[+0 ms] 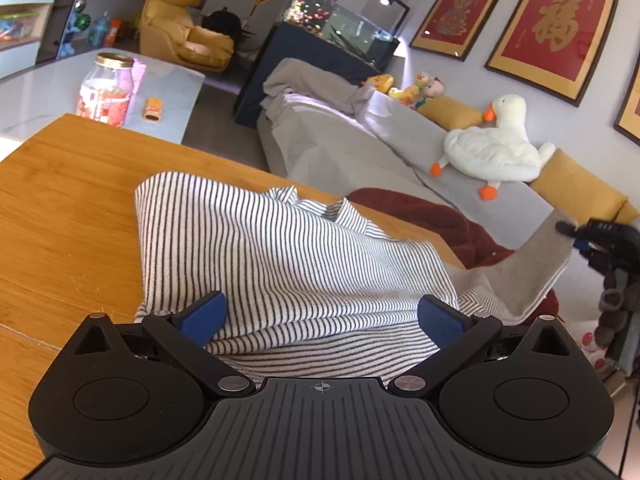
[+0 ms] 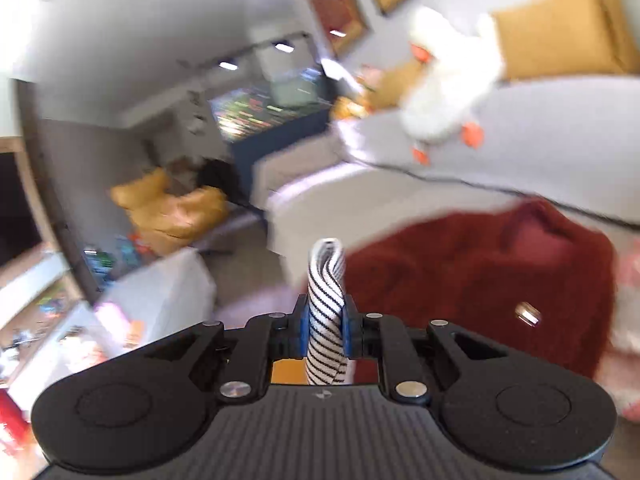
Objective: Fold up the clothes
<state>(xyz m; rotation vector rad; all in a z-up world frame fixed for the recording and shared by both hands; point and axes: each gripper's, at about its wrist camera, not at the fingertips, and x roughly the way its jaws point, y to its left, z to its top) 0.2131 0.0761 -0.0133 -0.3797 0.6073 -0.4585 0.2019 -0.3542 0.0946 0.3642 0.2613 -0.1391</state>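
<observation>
A black-and-white striped garment (image 1: pixel 280 248) lies crumpled on the wooden table (image 1: pixel 72 208). My left gripper (image 1: pixel 323 318) hovers low over its near part, open, with the blue pads (image 1: pixel 204 316) wide apart and the cloth lying between them. At the far right of the left wrist view, my right gripper (image 1: pixel 573 236) holds up one end of the garment, inside out and pale, off the table's right side. In the right wrist view, the right gripper (image 2: pixel 326 322) is shut on a folded strip of the striped cloth (image 2: pixel 326 272), which sticks up between the pads. That view is motion-blurred.
A dark red blanket (image 1: pixel 440 220) lies just beyond the table's right edge on a grey sofa (image 1: pixel 360 140), where a white goose plush (image 1: pixel 492 148) and yellow cushions also rest. A jar (image 1: pixel 106 90) stands on a white table (image 1: pixel 40 96) behind the wooden one.
</observation>
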